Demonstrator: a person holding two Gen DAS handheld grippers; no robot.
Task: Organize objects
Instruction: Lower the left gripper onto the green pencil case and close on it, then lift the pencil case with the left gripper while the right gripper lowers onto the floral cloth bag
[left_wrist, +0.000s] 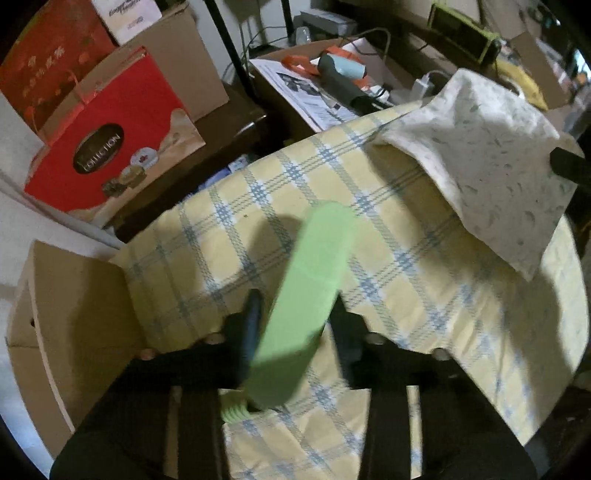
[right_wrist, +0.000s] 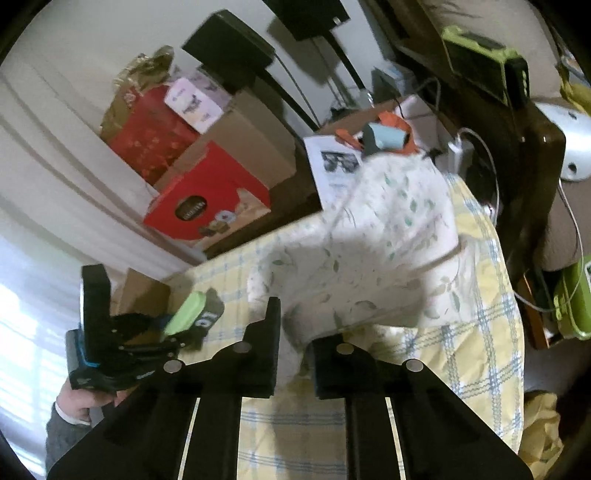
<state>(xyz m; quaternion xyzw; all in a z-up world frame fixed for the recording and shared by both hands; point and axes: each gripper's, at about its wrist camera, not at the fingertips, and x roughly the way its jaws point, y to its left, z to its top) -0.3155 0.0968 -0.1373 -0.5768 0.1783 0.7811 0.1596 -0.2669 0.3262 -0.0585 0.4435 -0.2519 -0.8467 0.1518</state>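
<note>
**Green case and leaf-print cloth both in the jaws**

Green plastic, one long rounded case (left_wrist: 306, 295), is sitting clamped between the narrowed jaws of the left gripper (left_wrist: 295, 314), slanting up and away from them over the yellow plaid bedcover (left_wrist: 424, 295). Beside the left jaw one open cardboard box (left_wrist: 74, 314) is standing; what it holds cannot be told.

One white leaf-print cloth (right_wrist: 369, 251) is being pinched in the nearly closed jaws of the right gripper (right_wrist: 293, 325), rising ahead of them in a heap. Beyond the jaws, two red gift boxes (left_wrist: 110, 147) are leaning against one plain carton (left_wrist: 177, 62). Farther ahead, another open carton (left_wrist: 291, 74) is holding papers and one blue-grey handheld device (left_wrist: 343, 70).
</note>
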